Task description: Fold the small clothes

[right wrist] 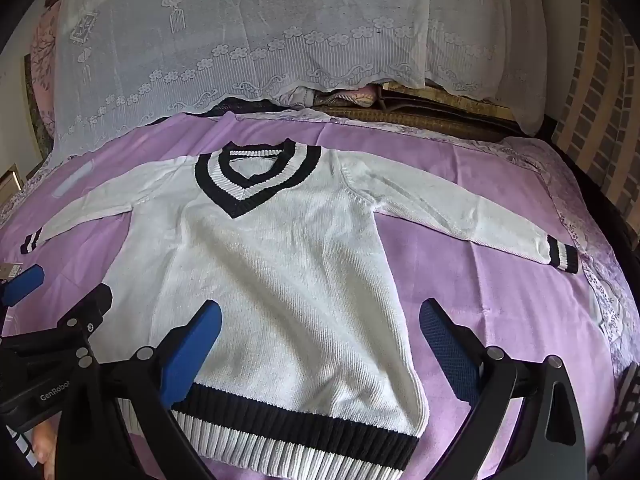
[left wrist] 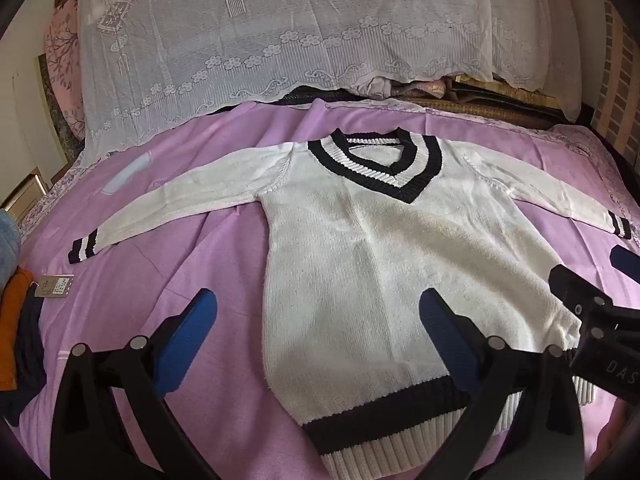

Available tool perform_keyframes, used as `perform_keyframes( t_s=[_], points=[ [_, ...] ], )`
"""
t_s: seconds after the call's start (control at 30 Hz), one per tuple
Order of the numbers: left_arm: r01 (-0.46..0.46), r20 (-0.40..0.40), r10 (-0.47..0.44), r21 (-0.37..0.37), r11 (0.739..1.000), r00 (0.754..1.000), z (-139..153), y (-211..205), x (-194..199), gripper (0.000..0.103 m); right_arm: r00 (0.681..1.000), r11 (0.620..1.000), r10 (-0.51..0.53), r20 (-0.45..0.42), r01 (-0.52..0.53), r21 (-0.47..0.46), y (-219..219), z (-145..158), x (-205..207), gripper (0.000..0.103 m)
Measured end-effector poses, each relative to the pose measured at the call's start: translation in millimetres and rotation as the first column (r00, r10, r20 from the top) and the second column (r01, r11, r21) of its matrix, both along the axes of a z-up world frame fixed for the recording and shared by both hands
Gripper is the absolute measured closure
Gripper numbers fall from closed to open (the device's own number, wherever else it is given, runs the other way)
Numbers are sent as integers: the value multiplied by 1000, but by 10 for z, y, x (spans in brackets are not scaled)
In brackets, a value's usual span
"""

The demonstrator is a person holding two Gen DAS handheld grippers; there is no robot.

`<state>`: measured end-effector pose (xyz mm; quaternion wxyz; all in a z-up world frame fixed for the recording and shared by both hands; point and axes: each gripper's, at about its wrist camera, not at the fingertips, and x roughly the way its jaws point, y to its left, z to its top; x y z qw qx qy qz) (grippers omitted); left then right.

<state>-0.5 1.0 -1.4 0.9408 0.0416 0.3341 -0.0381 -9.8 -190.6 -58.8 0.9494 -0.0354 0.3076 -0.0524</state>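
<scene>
White knit sweater (left wrist: 384,264) w/ black-and-white V-neck, cuffs and hem lies flat, front up, on the purple bedsheet (left wrist: 192,248), straight ahead of both tongs, sleeves spread out to either side. Hem sits nearest the tongs, neck farthest. Left tongs (left wrist: 318,340) are apart, nothing between them: left blue pad over bare sheet just off the sweater's left edge, right pad over the lower body, above the black hem band. Right tongs (right wrist: 320,344) are also apart and hold nothing: left pad over the lower body near the hem, right pad over sheet just beyond the sweater's right edge. Can't tell if any pad touches fabric. Each wrist view catches the other tongs at its edge, close beside. Left of the left tongs: small paper tag (left wrist: 54,286) on the sheet, and at the far left edge an orange and dark clothes pile (left wrist: 16,344). Beyond the sweater, past the neck, a white lace cover (left wrist: 304,36) drapes over stuff at the bed's far end.
</scene>
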Motion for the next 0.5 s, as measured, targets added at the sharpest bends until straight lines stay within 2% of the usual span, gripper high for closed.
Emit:
perform_keyframes(
  t_s=[0.03, 0.07, 0.1, 0.17, 0.2, 0.27, 0.33, 0.5],
  points=[
    [13, -9, -13, -8, 1000, 1000, -2, 5, -11, 4, 1000, 1000, 1, 1, -1, 3, 2, 2, -3, 3],
    [17, -22, -19, -69, 997, 1000, 20, 157, -6, 4, 1000, 1000, 2, 2, -2, 5, 8, 3, -7, 3],
    [21, -21, -23, -94, 995, 1000, 32, 268, -29, 4, 1000, 1000, 2, 4, -2, 5, 17, 4, -14, 3],
    [18, -50, -24, -122, 992, 998, 37, 560, 57, 4, 1000, 999, 3, -4, -2, 32, -23, -20, -4, 3],
    [8, -46, -10, -44, 999, 999, 71, 395, 47, 4, 1000, 1000, 5, -6, -4, 31, -29, -17, 2, 3],
    [-6, -29, 7, 36, 999, 1000, 79, 136, 3, 4, 1000, 1000, 5, -6, -5, 28, 8, -19, 20, 3],
    [-29, -21, 30, 43, 999, 999, -2, -28, 24, 4, 1000, 1000, 2, -5, -2, 22, 13, -7, 11, 3],
    [-35, -22, 36, 43, 998, 999, -20, -63, 42, 4, 1000, 1000, 4, -3, -4, 20, 10, 0, 7, 3]
  ],
)
